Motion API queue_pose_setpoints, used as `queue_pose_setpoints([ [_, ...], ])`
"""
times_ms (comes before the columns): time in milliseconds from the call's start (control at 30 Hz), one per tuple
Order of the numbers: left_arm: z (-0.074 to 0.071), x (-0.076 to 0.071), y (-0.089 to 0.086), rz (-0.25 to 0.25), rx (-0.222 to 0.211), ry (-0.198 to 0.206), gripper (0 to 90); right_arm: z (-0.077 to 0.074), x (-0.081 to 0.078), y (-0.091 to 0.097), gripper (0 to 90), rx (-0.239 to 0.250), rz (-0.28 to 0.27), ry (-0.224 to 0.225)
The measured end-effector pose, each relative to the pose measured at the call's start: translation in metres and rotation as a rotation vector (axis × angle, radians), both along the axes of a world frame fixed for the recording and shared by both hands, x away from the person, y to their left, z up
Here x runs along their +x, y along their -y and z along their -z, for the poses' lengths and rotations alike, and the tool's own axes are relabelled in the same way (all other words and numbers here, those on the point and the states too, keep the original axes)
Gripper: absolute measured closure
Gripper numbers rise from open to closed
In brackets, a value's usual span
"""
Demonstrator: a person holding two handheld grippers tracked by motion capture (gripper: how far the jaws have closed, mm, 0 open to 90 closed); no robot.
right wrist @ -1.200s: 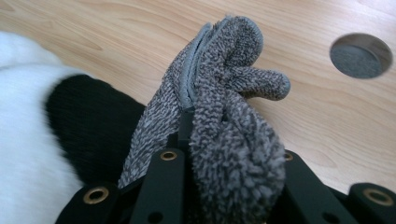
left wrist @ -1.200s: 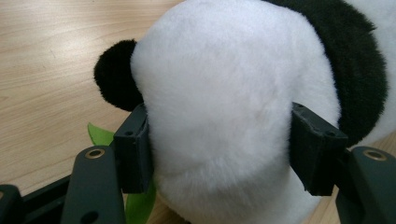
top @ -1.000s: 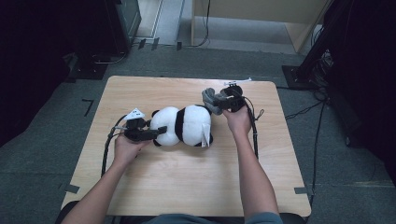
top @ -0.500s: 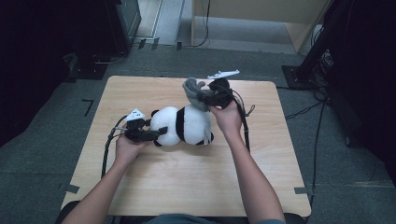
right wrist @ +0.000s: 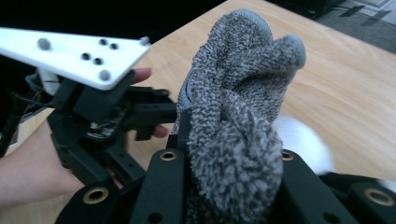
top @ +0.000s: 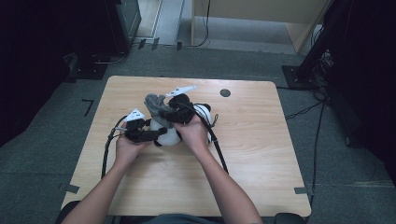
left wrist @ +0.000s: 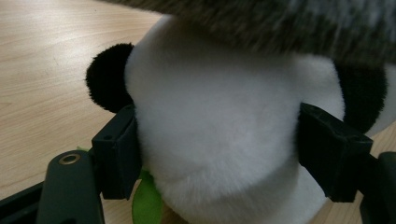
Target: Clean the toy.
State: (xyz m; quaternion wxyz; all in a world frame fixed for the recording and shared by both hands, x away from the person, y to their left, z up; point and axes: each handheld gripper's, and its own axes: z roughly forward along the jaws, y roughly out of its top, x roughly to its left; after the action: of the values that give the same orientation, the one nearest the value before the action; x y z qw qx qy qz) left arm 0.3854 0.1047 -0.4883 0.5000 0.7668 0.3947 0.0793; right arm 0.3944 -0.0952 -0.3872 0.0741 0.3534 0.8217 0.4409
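Wooden table (top: 261, 154), grey floor; panda (left wrist: 219, 126) clamped in left gripper (top: 156, 135); grey cloth (right wrist: 238, 107), at twelve, pinched in right gripper (top: 161, 112).

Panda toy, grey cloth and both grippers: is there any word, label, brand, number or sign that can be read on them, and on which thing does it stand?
None: no readable text in any view.
The panda toy has plain fur and a green tag with no print showing.
The grey cloth is plain.
The left gripper and the right gripper show screws and holes, no print.
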Motion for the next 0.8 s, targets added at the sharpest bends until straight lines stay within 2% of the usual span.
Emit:
queue_pose_setpoints([
  [100,0.000,0.000,0.000,-0.003,0.000,0.001,22.6,0.006,-0.002,-0.008,76.7,0.003,-0.017,-0.017],
  [200,-0.001,-0.001,0.001,-0.003,0.005,0.002,23.0,0.015,-0.003,-0.012,76.7,-0.026,-0.027,-0.029],
  [233,0.000,0.000,0.001,-0.003,0.006,0.003,24.0,0.018,-0.002,-0.012,76.7,-0.053,-0.027,-0.022],
  [367,-0.001,0.000,0.001,0.000,0.009,-0.001,30.8,0.024,-0.002,-0.005,76.7,-0.075,-0.012,-0.007],
  [433,-0.001,0.001,0.002,-0.004,0.009,-0.008,32.4,0.024,-0.002,0.002,76.7,-0.084,-0.003,0.002],
  [500,-0.001,0.002,0.001,-0.005,0.006,-0.014,33.2,0.023,-0.004,0.008,76.7,-0.116,0.014,0.024],
  [567,-0.001,0.002,0.001,-0.004,0.006,-0.013,33.6,0.022,-0.004,0.018,76.7,-0.121,0.025,0.022],
  [667,-0.001,0.002,0.001,-0.002,0.004,-0.013,34.0,0.019,-0.005,0.034,76.8,-0.119,0.054,0.022],
  [800,-0.001,0.002,0.001,0.001,0.000,-0.007,34.0,0.015,-0.004,0.057,76.8,-0.085,0.091,0.008],
])
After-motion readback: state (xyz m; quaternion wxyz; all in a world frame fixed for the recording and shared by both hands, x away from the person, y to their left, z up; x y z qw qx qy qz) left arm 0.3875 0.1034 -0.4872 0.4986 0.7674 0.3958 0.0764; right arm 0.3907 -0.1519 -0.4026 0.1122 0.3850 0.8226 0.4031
